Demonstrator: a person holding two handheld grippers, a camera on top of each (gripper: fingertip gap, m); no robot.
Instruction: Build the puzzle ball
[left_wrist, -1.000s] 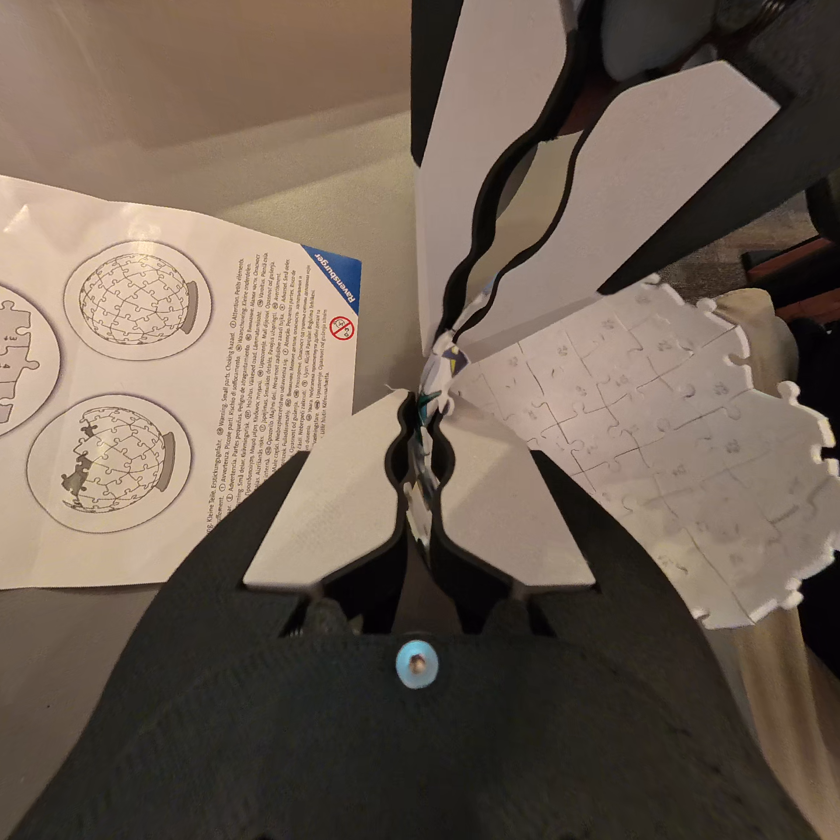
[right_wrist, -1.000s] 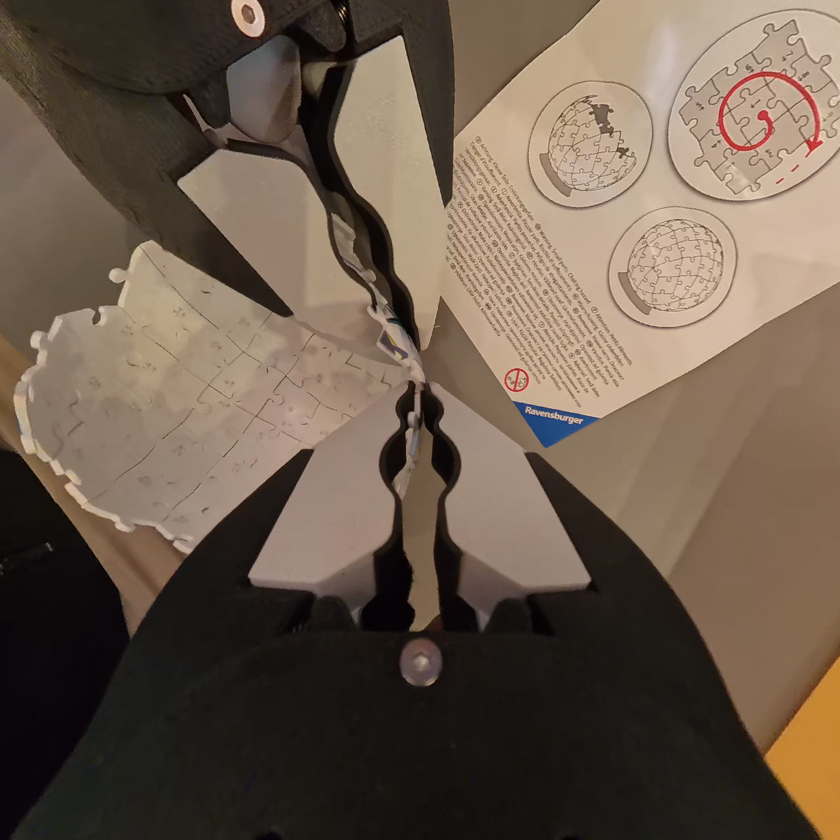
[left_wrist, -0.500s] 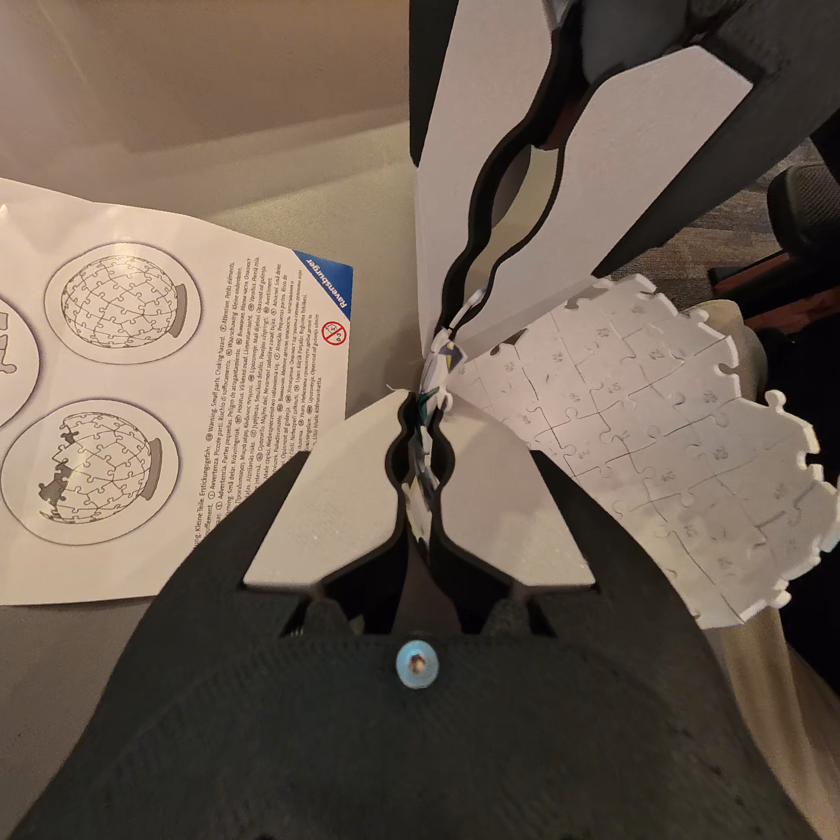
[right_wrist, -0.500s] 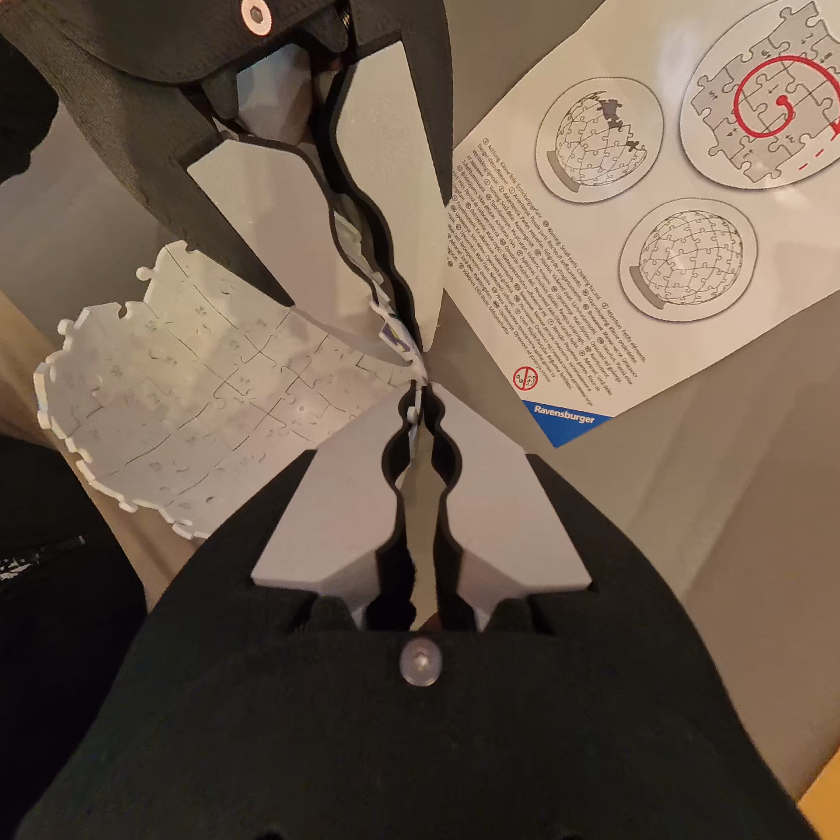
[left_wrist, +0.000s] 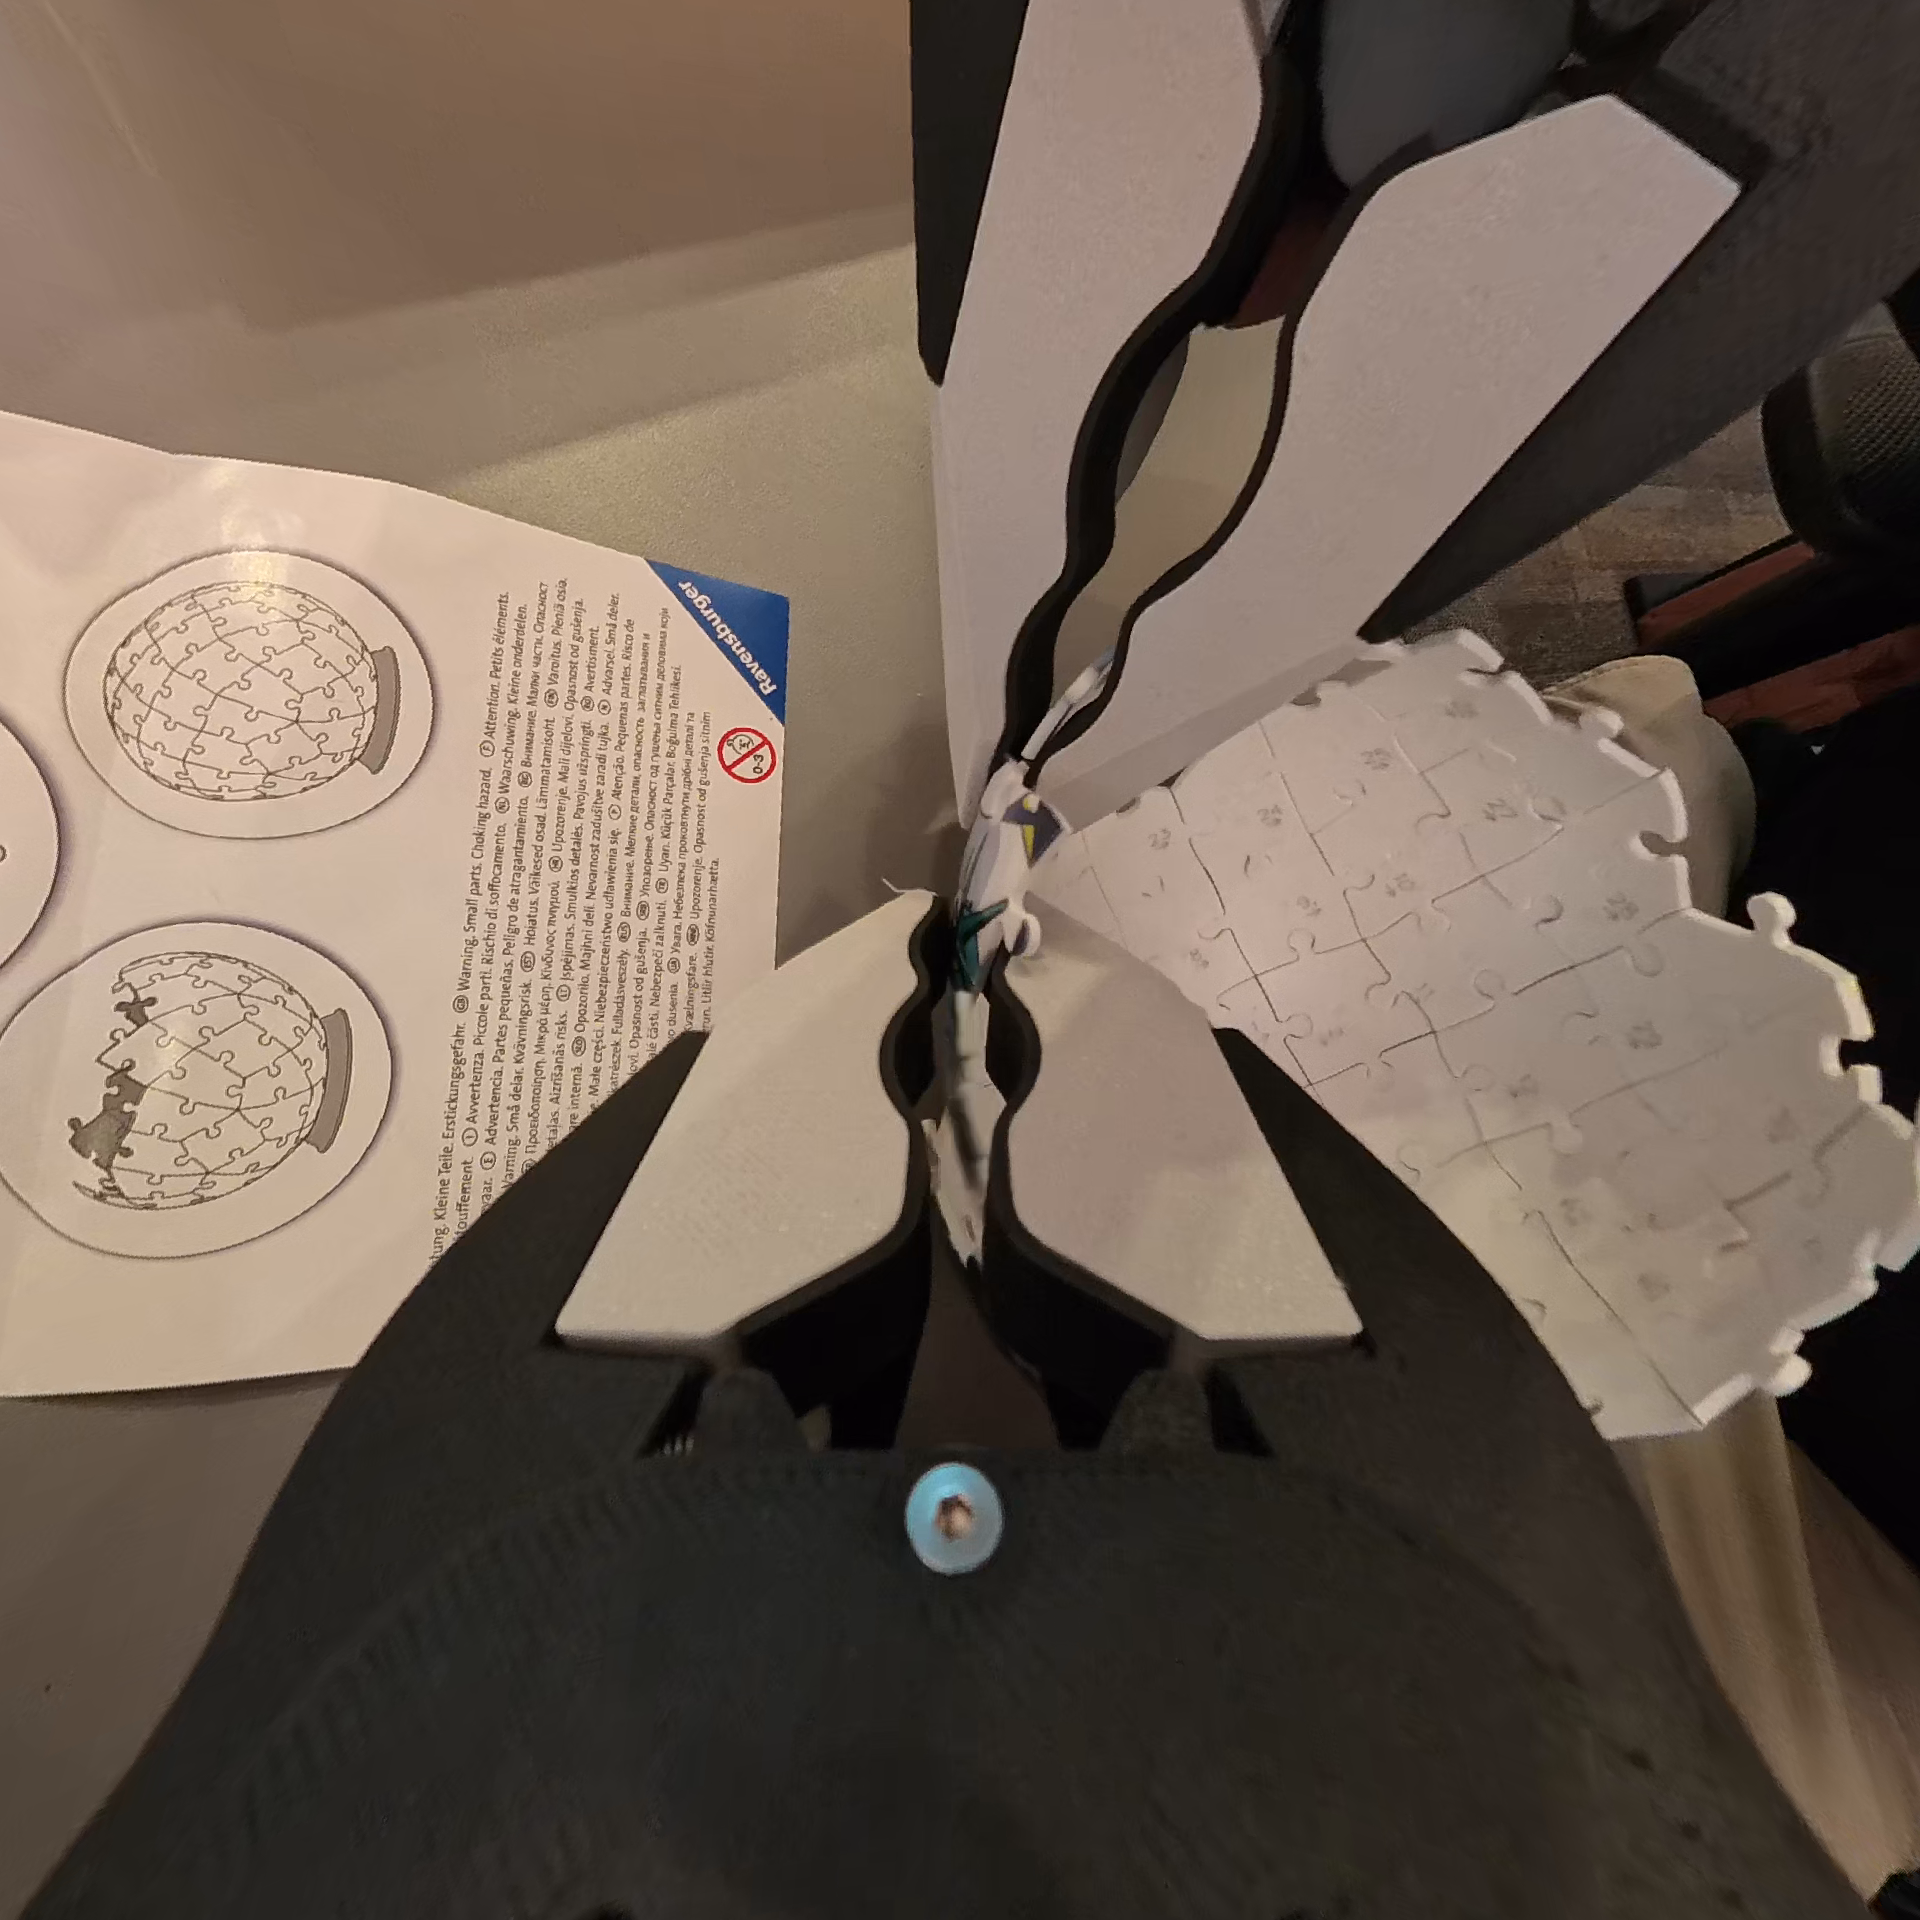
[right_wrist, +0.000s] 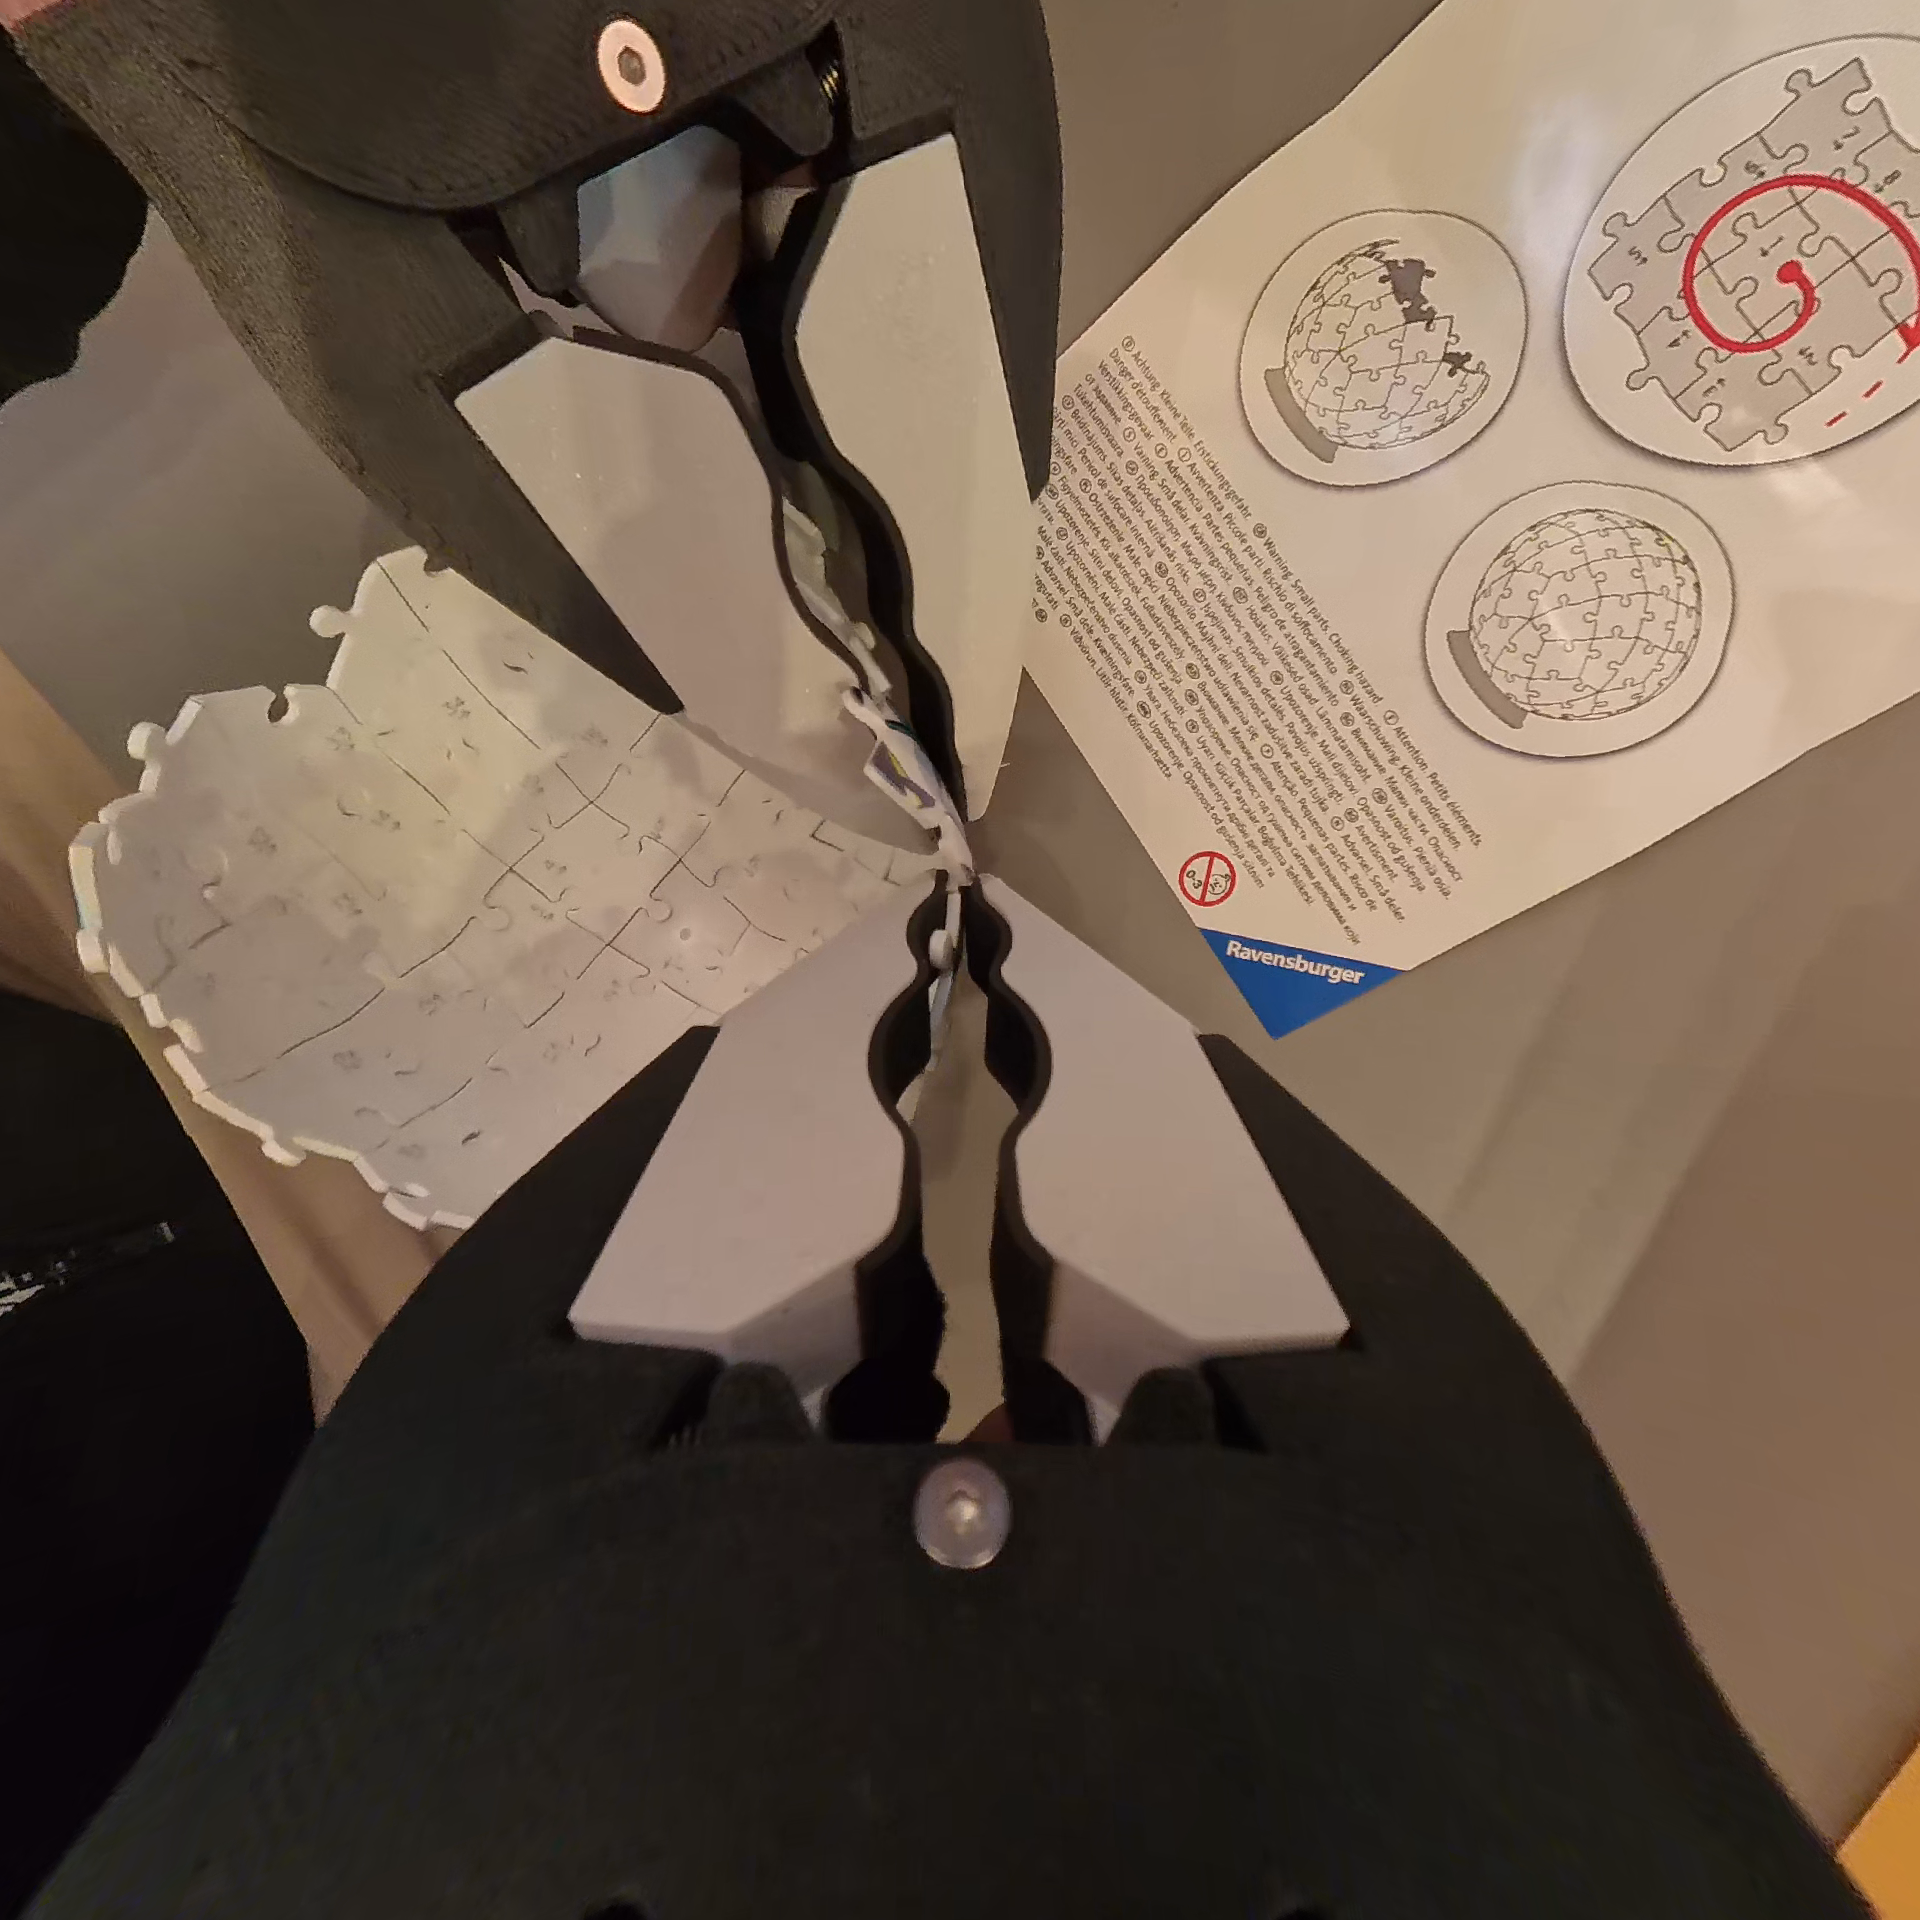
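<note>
Left wrist view: the left claw (left_wrist: 961, 935) reaches forward above the grey worktop (left_wrist: 623, 343), its two white fingers (left_wrist: 769, 1122) pressed together on the edge of the puzzle ball shell (left_wrist: 1507, 1018), a curved, part-built sheet of joined white pieces seen from its inner side. The shell fans out to the right of the claw, held in the air past the worktop's edge. The right claw (left_wrist: 1023, 764) comes in from the top, tips pointing down at the same edge of the shell, pinching a small puzzle piece (left_wrist: 1013, 831) with printed colour that touches the shell. A white instruction sheet (left_wrist: 364, 883) lies flat on the worktop left of the shell.

Right wrist view: the right claw (right_wrist: 956, 883) points forward, fingers nearly closed on the thin piece at their tips. The left claw (right_wrist: 940, 810) enters from the top, clamped on the shell (right_wrist: 416, 894), which spreads to the left. The instruction sheet (right_wrist: 1455, 582) lies on the worktop (right_wrist: 1610, 1195) to the shell's right.
</note>
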